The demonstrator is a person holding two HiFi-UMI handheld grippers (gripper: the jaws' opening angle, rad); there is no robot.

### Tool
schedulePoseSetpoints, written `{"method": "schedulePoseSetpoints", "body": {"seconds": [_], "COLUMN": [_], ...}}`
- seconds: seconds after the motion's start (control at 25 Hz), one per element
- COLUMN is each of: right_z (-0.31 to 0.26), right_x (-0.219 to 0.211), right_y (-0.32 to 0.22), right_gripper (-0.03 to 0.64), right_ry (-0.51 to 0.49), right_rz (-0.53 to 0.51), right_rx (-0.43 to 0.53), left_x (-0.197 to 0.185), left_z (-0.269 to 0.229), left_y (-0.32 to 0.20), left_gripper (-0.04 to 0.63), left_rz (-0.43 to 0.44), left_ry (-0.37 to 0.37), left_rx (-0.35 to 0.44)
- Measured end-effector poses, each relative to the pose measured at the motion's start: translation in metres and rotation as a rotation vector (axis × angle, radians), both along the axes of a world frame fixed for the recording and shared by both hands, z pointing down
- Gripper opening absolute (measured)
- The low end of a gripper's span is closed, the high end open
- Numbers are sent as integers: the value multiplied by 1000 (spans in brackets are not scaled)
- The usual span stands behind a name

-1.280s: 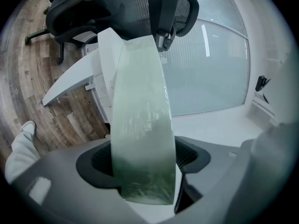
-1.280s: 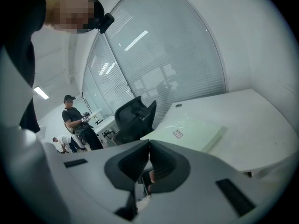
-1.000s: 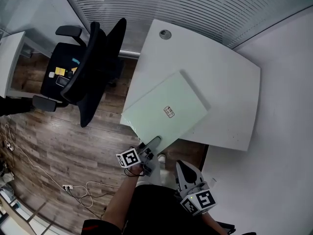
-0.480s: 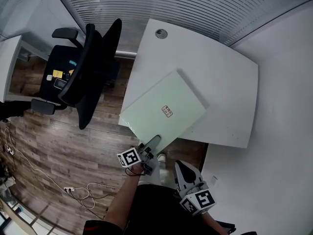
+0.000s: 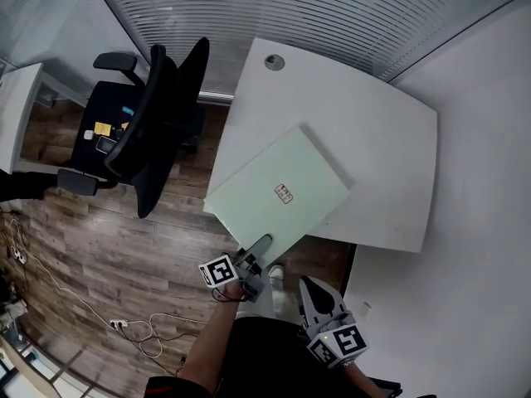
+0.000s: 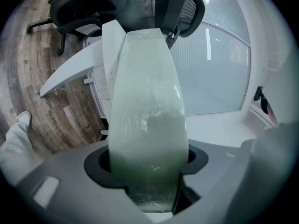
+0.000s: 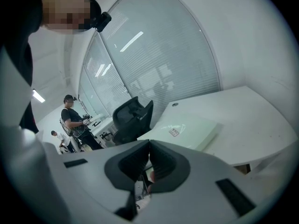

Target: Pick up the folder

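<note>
The folder (image 5: 278, 193) lies flat on the white desk (image 5: 373, 131), its near corner overhanging the desk's near edge. That corner stands between the jaws of my left gripper (image 5: 254, 250); the jaws have just been closing, and the pads now appear to press both faces. My right gripper (image 5: 315, 293) hangs below the desk edge, jaws together on nothing. Risk: a one-corner grip on a wide folder may let it pivot, sag or slip once lifted, and a drag across the desk may loosen the hold. An office chair (image 5: 158, 114) stands just left of the desk, near the swing path. Cables (image 5: 133, 322) lie on the floor.
</note>
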State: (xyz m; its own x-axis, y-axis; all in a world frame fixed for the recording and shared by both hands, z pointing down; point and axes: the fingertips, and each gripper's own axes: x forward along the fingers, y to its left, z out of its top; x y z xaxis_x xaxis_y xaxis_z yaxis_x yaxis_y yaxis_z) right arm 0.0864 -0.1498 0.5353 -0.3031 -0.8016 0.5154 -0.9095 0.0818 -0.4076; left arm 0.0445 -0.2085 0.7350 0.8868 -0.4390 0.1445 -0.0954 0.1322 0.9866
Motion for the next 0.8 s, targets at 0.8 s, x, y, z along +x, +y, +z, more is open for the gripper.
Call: {"method": "schedulePoseSetpoints", "body": {"seconds": [0.8], "right_z": [-24], "right_x": [1], "right_y": [43], "right_gripper": [-2], "right_ry": [-19], "right_rz": [-22], "right_rx": [41], "left_x": [-26], "left_z": [-39], "left_y": [48], "left_gripper": [273], "left_rz": [-37], "left_ry": [19], "left_rx": [24]}}
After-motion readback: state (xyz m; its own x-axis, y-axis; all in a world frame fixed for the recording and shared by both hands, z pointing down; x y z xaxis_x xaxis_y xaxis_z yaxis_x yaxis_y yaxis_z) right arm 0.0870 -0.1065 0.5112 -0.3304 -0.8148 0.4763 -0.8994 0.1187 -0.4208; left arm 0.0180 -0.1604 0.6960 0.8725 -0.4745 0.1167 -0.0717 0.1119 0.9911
